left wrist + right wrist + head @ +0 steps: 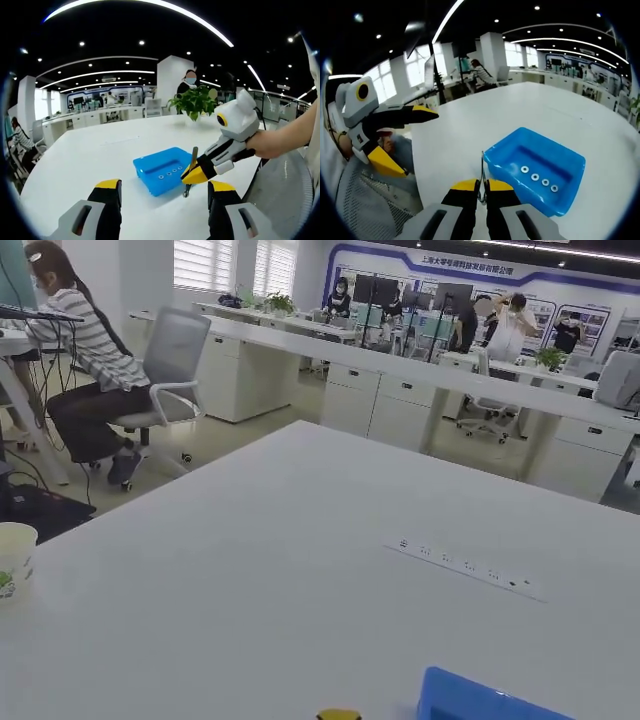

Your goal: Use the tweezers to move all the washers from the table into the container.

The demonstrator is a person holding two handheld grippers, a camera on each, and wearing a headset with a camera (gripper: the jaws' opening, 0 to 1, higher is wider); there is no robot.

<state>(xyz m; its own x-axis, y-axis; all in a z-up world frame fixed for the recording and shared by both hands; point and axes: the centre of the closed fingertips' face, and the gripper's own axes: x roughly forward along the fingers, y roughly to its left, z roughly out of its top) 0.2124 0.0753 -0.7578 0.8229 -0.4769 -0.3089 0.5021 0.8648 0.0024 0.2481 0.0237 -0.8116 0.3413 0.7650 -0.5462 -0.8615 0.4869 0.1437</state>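
Observation:
A blue container (535, 167) sits on the white table (555, 120) with several washers (538, 177) lying in a row on its floor. My right gripper (482, 186) is shut on thin metal tweezers (482, 172), whose tips hang beside the container's near-left rim. In the left gripper view the same container (162, 172) and washers (170, 173) lie ahead, and the right gripper (192, 176) holds the tweezers (191, 165) upright at the container's right edge. My left gripper (165, 190) is open, holding nothing. A gripper's yellow tip (338, 714) peeks in beside the container's corner (490, 702).
A paper cup (15, 555) stands at the table's left edge, and a flush power strip (465, 568) lies on the right. A potted plant (195, 102) is at the table's far end. People sit and stand at other desks behind.

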